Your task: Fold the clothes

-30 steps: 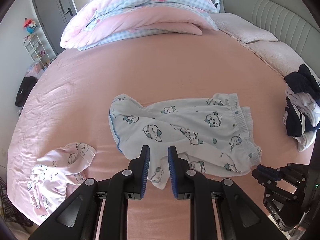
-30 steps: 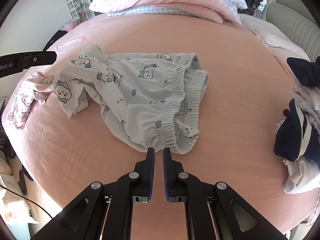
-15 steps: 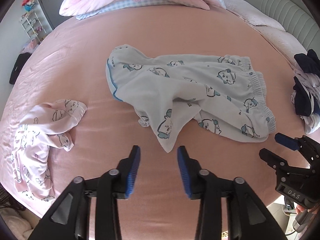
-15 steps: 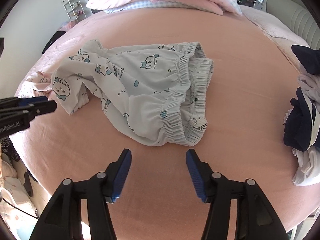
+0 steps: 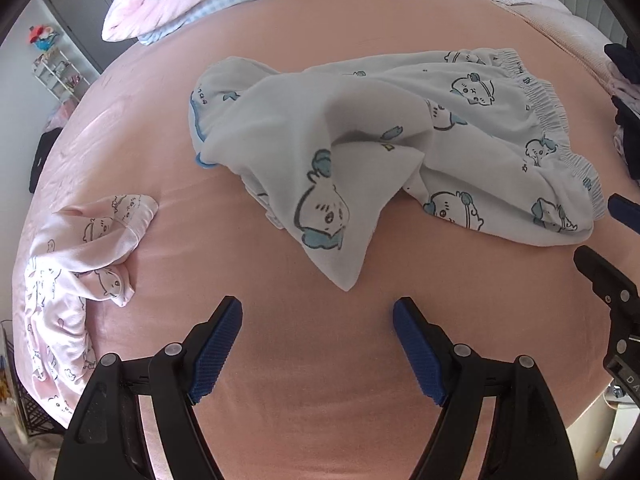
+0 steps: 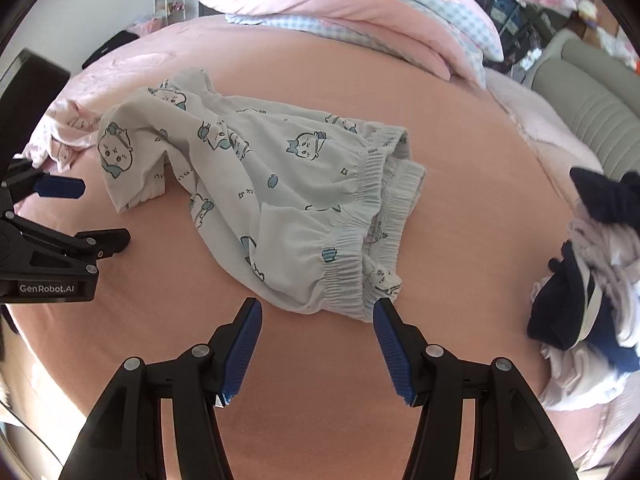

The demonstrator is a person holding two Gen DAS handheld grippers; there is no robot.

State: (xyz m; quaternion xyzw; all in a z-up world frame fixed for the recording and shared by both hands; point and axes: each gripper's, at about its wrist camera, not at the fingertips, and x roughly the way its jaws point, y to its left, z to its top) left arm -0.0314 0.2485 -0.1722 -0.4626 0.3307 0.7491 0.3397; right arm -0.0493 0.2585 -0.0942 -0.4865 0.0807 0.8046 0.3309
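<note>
Pyjama trousers (image 5: pixel 400 148): I see them crumpled on the pink bedsheet (image 5: pixel 320 380), cartoon print up.
Left gripper (image 5: pixel 317 314): my jaws are opening, nothing between them; a trouser-leg tip lies just ahead (not touching).
Right gripper (image 6: pixel 317 312): released, jaws apart, the elastic waistband (image 6: pixel 352 240) just beyond its fingertips.

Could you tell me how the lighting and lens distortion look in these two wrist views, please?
Left wrist view: even daylight, heavy fisheye bowing of the pink bed, dark corner vignette, the white printed pants sharp. Right wrist view: same bowing, soft shadow under the pants' waistband, far clutter beyond the quilt dim and indistinct.
</note>
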